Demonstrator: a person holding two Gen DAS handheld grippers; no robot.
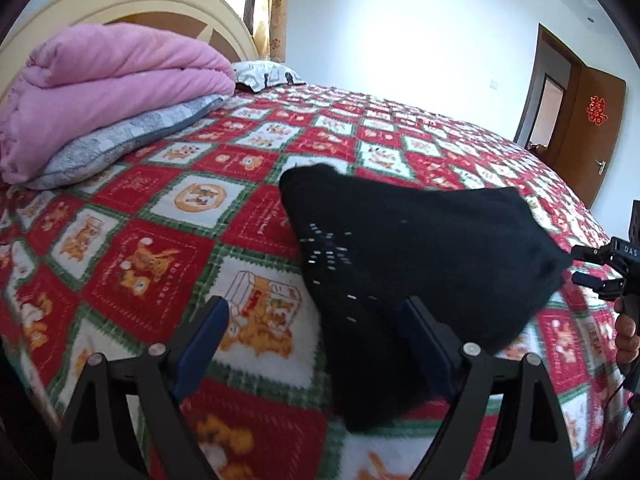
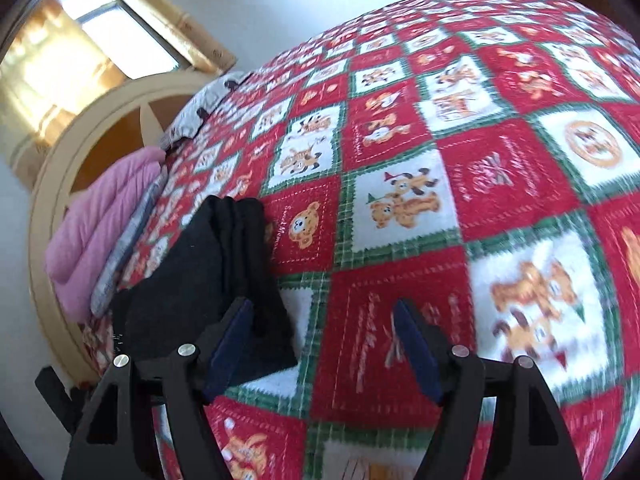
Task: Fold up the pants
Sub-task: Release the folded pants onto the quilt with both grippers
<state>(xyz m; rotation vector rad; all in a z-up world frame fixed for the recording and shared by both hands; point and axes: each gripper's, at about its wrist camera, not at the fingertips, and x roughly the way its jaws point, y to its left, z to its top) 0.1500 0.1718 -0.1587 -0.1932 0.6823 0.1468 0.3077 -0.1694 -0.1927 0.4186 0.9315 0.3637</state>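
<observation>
Black pants (image 1: 420, 256): folded, lying on the checked red-and-white bedspread (image 1: 160, 240), near the bed's front edge. Left claw (image 1: 316, 344): released, jaws wide; the pants' near end lies between them, seemingly unpressed. Right claw (image 2: 324, 344): released, jaws apart over bare bedspread, pants just beside its left finger. Pink quilt (image 1: 104, 88): folded by the headboard.

Pink quilt (image 1: 108, 92) on grey pillow (image 1: 120, 144), patterned bedspread (image 1: 168, 208).
</observation>
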